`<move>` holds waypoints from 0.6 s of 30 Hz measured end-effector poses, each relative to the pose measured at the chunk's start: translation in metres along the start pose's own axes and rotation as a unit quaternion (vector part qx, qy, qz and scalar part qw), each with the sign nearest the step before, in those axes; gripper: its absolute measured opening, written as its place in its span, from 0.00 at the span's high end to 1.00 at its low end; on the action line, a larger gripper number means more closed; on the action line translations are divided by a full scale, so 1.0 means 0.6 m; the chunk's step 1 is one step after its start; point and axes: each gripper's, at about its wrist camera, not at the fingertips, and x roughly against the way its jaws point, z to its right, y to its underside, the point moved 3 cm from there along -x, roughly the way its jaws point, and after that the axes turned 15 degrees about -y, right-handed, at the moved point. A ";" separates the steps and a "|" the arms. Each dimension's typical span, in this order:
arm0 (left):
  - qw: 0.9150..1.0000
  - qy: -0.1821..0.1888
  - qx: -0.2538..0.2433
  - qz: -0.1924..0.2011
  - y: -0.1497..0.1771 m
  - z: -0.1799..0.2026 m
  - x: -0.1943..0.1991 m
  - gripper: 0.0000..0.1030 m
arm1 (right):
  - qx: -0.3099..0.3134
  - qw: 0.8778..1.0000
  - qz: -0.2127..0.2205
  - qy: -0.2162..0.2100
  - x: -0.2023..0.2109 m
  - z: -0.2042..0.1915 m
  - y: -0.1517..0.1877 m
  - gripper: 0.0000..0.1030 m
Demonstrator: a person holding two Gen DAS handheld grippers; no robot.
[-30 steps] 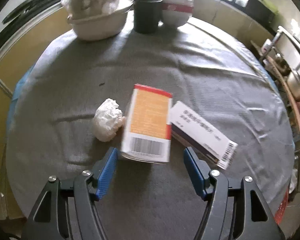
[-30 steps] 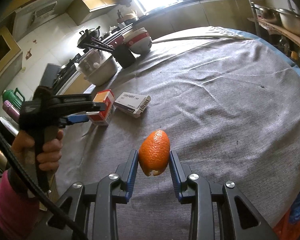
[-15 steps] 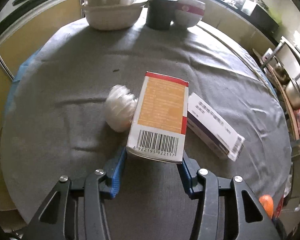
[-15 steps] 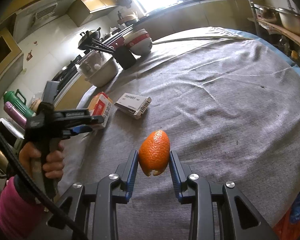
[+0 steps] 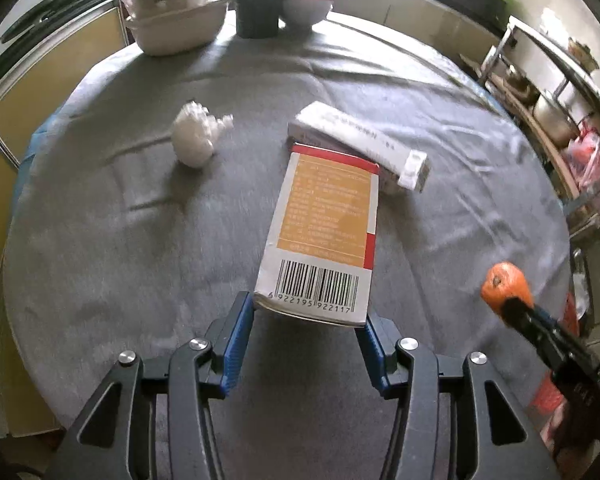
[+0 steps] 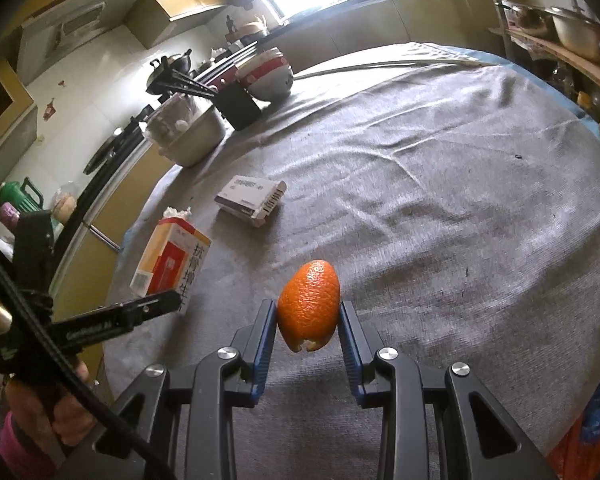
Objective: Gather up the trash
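Observation:
My left gripper [image 5: 309, 320] is shut on an orange and white carton [image 5: 326, 228] with a barcode and holds it above the grey tablecloth [image 5: 120, 240]. The carton also shows in the right wrist view [image 6: 172, 260]. My right gripper [image 6: 308, 324] is shut on a piece of orange peel [image 6: 309, 306], which also shows in the left wrist view [image 5: 504, 284]. A crumpled white tissue [image 5: 198, 134] and a white and purple flat box [image 5: 360, 144] lie on the cloth beyond the carton. The flat box also shows in the right wrist view [image 6: 252, 198].
A white tub [image 5: 176, 20], a black cup [image 5: 258, 10] and a red and white bowl [image 5: 306, 6] stand at the table's far edge. Shelves with pots [image 5: 552, 120] stand to the right. A counter with cookware [image 6: 172, 72] lies behind the table.
My left gripper has closed on the carton and lifted it back and to the right, away from the tissue and the flat box. My right gripper keeps holding the peel in place.

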 end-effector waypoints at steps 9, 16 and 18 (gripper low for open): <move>1.000 0.013 0.001 -0.014 -0.004 -0.011 0.001 0.43 | -0.029 0.999 -0.017 -0.002 -0.008 0.019 0.005 0.45; 1.000 0.011 0.004 -0.007 -0.037 -0.006 0.001 0.39 | -0.032 0.999 0.002 -0.010 0.002 0.017 -0.007 0.35; 1.000 0.009 0.003 -0.010 -0.041 -0.001 -0.005 0.39 | -0.031 0.999 0.005 -0.009 0.000 0.017 -0.007 0.36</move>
